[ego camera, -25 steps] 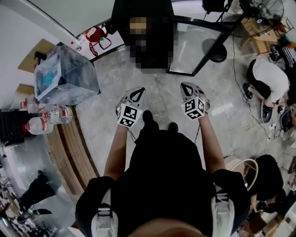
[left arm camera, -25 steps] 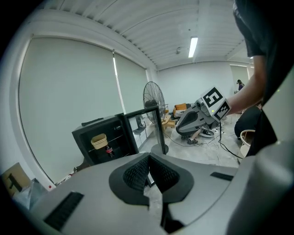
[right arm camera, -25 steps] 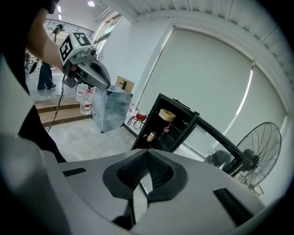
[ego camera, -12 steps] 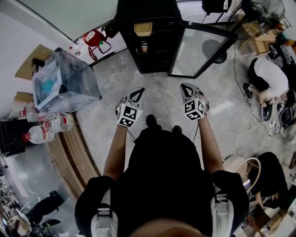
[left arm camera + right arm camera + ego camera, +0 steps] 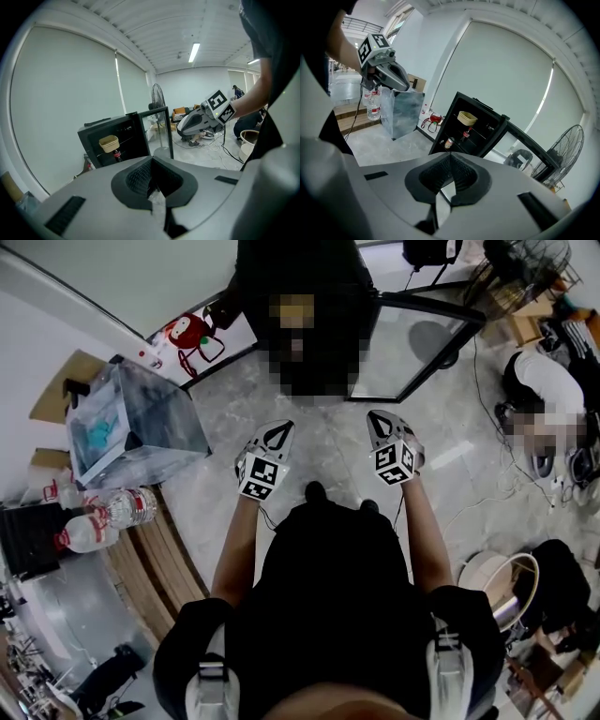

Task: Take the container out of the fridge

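The fridge [image 5: 490,133] is a small black box with flat, matte walls. It stands at 12 o'clock from the person, on a floor [image 5: 216,474] of glossy grey stone with pale marbled veins. Its door [image 5: 412,338], a clear glass pane in a thin black frame, is swung wide open toward 1 o'clock.

The container [image 5: 467,117] sits on the top shelf inside. It is a pale tan bowl, round, with a lip broader than its base, and its surface looks dull (paper or plastic, I cannot tell which). On the shelf below it are a dark bottle [image 5: 465,136] with a red label and a small can [image 5: 450,143].

The left gripper [image 5: 153,158] has its two grey jaws pressed together at the tips. The ribbed black pads form a closed V with nothing between them. The right gripper [image 5: 450,154] is the same, with the tips meeting and empty. Both are held side by side in front of the person's body, pointing toward the fridge and well apart from the container.

At 10 o'clock stands a cube-shaped box [image 5: 131,418] with cloudy, half-transparent walls. At 9 o'clock there are clear plastic water bottles [image 5: 103,517] on a wooden bench [image 5: 150,540].
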Tool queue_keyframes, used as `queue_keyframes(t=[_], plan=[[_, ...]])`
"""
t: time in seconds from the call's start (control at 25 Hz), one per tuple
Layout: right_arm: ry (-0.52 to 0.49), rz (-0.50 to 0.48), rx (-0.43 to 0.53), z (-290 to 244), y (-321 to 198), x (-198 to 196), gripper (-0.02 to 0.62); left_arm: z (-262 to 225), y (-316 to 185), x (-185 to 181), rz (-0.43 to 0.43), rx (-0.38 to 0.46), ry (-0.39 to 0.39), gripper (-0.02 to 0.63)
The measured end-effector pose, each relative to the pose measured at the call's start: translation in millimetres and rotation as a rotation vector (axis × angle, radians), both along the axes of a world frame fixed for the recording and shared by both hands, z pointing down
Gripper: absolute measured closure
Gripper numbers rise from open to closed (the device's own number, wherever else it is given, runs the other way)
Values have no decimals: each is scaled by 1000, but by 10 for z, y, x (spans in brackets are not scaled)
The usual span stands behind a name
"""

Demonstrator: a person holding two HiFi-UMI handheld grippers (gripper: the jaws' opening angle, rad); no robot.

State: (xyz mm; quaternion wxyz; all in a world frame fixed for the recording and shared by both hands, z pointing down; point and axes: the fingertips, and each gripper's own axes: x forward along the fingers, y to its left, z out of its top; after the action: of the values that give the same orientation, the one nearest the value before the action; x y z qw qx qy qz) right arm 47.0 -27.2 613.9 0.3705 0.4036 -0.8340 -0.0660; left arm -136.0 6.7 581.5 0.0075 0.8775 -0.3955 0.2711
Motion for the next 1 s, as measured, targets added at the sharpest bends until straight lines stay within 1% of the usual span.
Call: queue_keyframes(t=[0.4,1.0], plan=[[-21,28,-13,40,-122,-232,597,30,-128,-226,19,1,1,586],[-13,8,-3,14,-217,-538,597,7,-177,-523,2,9,4,588]])
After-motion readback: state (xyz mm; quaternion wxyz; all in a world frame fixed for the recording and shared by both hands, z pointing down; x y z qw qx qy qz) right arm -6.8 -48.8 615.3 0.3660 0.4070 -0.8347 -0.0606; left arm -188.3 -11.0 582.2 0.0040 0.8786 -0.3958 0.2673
